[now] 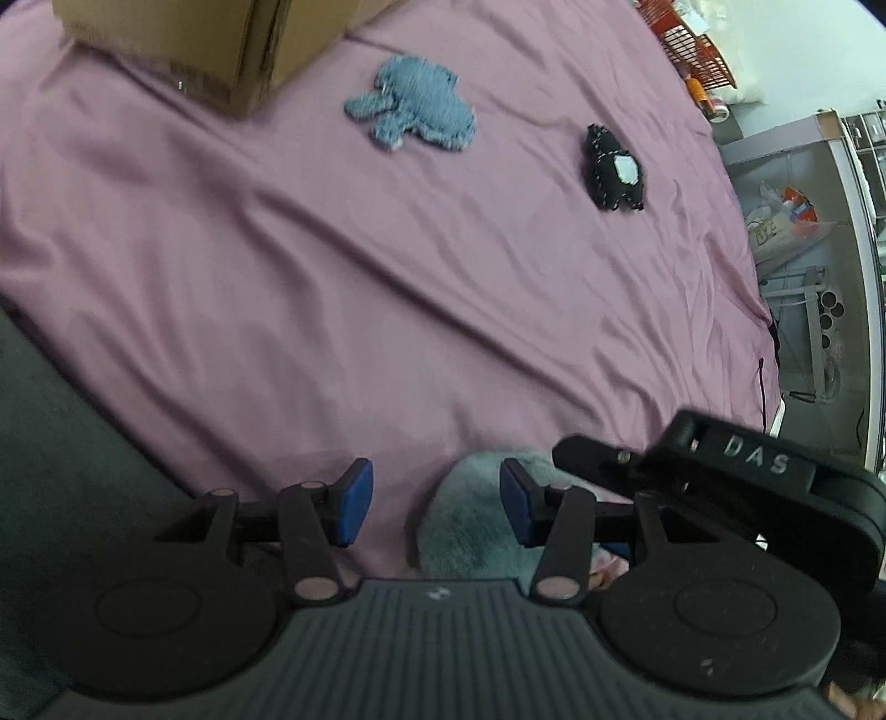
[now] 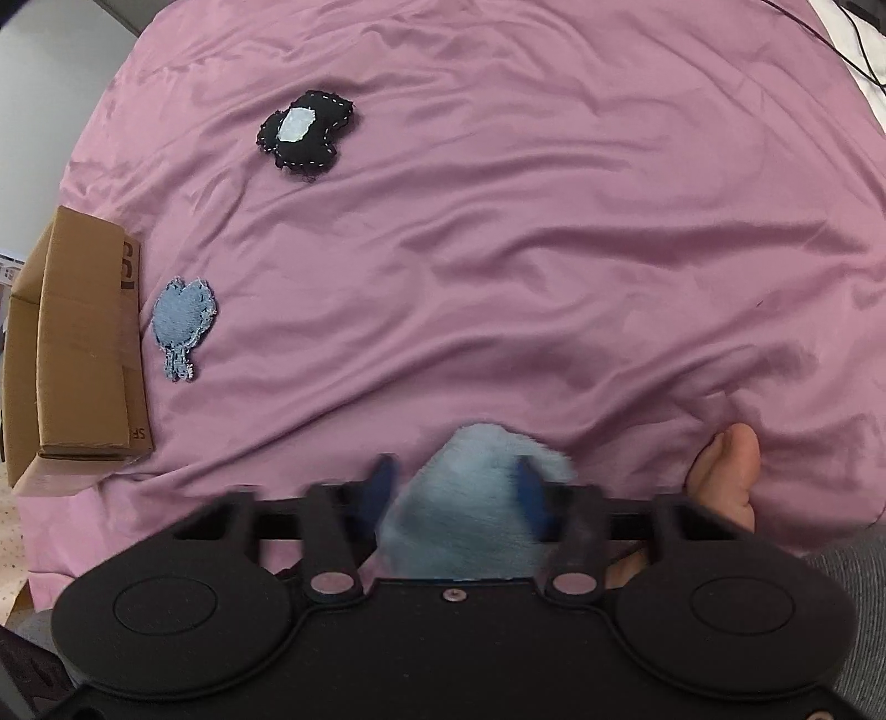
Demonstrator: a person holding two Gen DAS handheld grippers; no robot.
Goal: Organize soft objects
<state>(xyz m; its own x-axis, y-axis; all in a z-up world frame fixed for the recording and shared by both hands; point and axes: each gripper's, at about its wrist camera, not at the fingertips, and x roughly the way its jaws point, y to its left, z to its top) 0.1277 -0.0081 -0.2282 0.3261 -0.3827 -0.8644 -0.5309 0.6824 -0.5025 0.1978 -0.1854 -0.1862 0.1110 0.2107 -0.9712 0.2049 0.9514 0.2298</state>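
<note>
A fluffy light-blue plush (image 2: 470, 498) sits between the blue pads of my right gripper (image 2: 457, 490); the jaws stand wide around it and the view is blurred. The same plush (image 1: 470, 526) shows low in the left wrist view, partly between the pads of my open left gripper (image 1: 434, 504), with the right gripper's body (image 1: 720, 471) beside it. A blue denim soft toy (image 1: 412, 105) (image 2: 183, 321) and a black stitched soft toy with a white patch (image 1: 614, 169) (image 2: 304, 130) lie on the pink bedsheet (image 1: 332, 277).
A cardboard box (image 1: 205, 44) (image 2: 77, 354) stands on the bed near the denim toy. A bare foot (image 2: 725, 471) rests on the sheet at the right. Shelves, bags and a red rack (image 1: 698, 50) stand beyond the bed edge.
</note>
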